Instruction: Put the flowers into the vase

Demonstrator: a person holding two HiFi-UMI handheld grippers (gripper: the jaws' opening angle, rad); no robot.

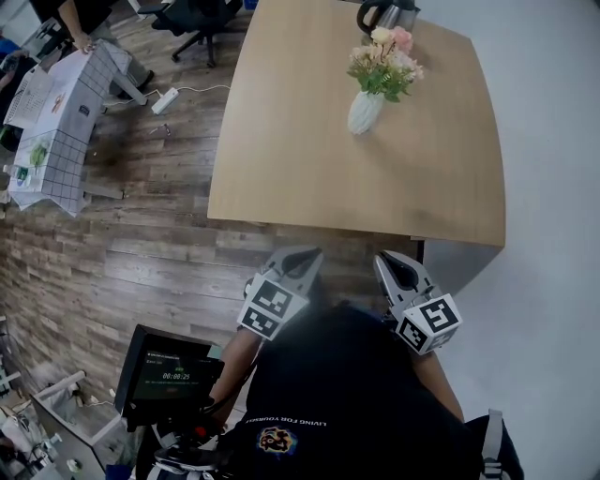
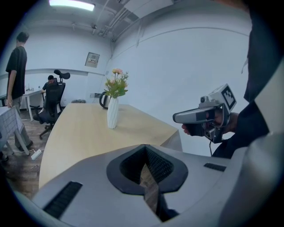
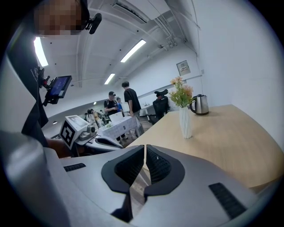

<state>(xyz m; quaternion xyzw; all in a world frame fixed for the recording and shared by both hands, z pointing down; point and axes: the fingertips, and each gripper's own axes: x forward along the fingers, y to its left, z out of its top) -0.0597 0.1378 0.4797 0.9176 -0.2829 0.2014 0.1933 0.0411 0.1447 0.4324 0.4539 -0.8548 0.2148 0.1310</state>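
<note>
Task looks done: the flowers (image 1: 384, 58) stand in the vase (image 1: 365, 112) at one o'clock on the surface (image 1: 300, 150); your left gripper (image 1: 304, 257) and right gripper (image 1: 390, 262) are clenched, empty.

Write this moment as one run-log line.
flowers in vase on table | left gripper shut, empty | right gripper shut, empty

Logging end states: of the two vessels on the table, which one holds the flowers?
The white ribbed vase, with the flowers in it; the metal kettle beyond it holds none.
</note>
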